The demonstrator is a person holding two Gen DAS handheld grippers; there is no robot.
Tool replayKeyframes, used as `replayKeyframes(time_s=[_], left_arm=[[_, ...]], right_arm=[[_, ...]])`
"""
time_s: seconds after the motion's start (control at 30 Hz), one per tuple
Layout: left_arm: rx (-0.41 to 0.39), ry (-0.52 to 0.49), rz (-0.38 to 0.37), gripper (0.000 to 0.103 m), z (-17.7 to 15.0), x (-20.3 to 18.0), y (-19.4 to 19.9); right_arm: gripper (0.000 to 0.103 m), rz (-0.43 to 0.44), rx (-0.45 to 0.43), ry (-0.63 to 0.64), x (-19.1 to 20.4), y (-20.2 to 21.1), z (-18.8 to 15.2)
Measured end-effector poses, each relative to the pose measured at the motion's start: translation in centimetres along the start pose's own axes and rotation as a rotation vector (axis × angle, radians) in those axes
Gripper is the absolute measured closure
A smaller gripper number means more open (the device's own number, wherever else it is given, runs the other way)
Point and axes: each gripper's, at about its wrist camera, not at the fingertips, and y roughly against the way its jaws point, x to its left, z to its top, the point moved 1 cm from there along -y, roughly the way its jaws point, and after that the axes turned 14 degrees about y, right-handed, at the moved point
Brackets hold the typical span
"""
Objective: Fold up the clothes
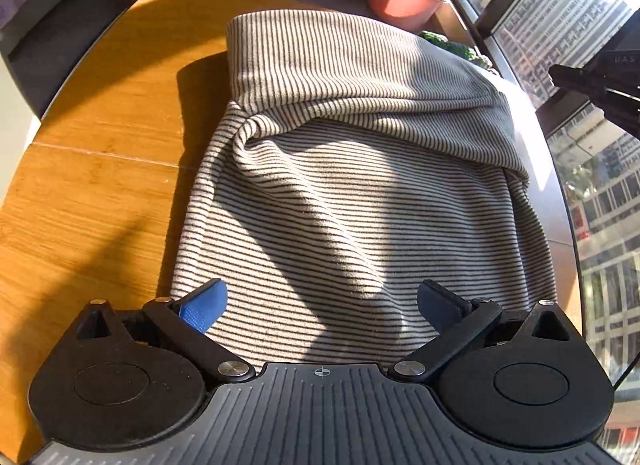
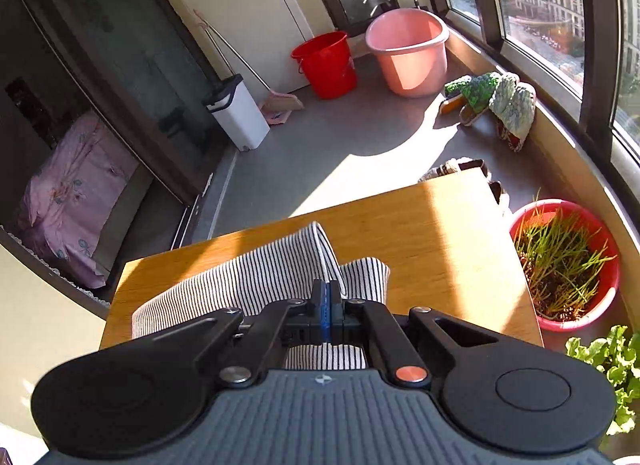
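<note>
A striped beige-and-black garment (image 1: 340, 185) lies on the wooden table (image 1: 100, 169), its far part folded back over itself. My left gripper (image 1: 322, 305) is open just above the garment's near edge, its blue pads (image 1: 202, 305) wide apart and empty. My right gripper (image 2: 326, 305) is shut on a raised fold of the striped garment (image 2: 280, 265) and holds it above the table (image 2: 440, 245). The right gripper's black body (image 1: 600, 85) shows at the right edge of the left wrist view.
On the floor beyond the table stand a pink bucket (image 2: 408, 51), a red bucket (image 2: 328, 63), a white bin (image 2: 236, 113) and slippers (image 2: 496, 105). A red pot of grass (image 2: 564, 261) stands right of the table. Windows run along the right side.
</note>
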Motion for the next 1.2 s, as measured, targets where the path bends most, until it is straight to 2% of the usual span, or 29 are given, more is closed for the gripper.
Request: replayKeyframes(time_s=[0.1,0.17,0.23,0.27,0.33,0.4,0.5,0.57,0.6,0.77,0.97,1.2], left_arm=[[0.004,-0.003,0.01,0.0,0.4,0.8,0.0],[0.015,-0.008,0.002,0.0,0.4,1.0,0.0],[0.03,-0.015,-0.02,0.0,0.1,0.8,-0.1],[0.04,-0.018,-0.032,0.0,-0.1,0.5,-0.1],[0.062,-0.022,-0.063,0.0,-0.5,-0.1,-0.2],[0.083,-0.023,-0.092,0.0,-0.8,-0.7,-0.4],[0.108,-0.014,-0.113,0.0,-1.3,-1.0,-0.6],[0.119,-0.013,-0.121,0.0,-1.6,-1.0,-0.8],[0.121,-0.014,-0.122,0.0,-1.8,-0.9,-0.8],[0.128,-0.03,-0.13,0.0,-1.9,-0.8,-0.9],[0.147,0.031,-0.158,0.0,-1.2,-0.3,-1.2],[0.147,0.019,-0.175,0.0,-0.8,0.6,-1.1]], right_arm=[[0.099,-0.015,0.021,0.007,-0.2,-0.3,-2.1],[0.093,-0.04,0.002,0.074,0.6,-0.4,-1.8],[0.072,-0.058,-0.009,0.129,1.3,-1.2,-1.3],[0.067,-0.063,-0.009,0.15,1.7,-1.8,-0.9],[0.046,-0.074,-0.009,0.191,2.4,-3.2,-0.1],[0.043,-0.085,-0.01,0.233,3.2,-4.5,0.7],[0.043,-0.102,-0.011,0.295,4.3,-6.4,1.9],[0.062,-0.055,0.042,0.279,4.7,-7.4,1.7],[0.081,-0.041,0.026,0.268,4.7,-6.7,2.1],[0.085,0.028,-0.051,0.208,4.5,-2.8,4.0],[0.085,0.111,-0.143,0.136,4.2,1.8,6.3],[0.085,-0.053,0.056,0.006,0.8,-1.9,-2.2]])
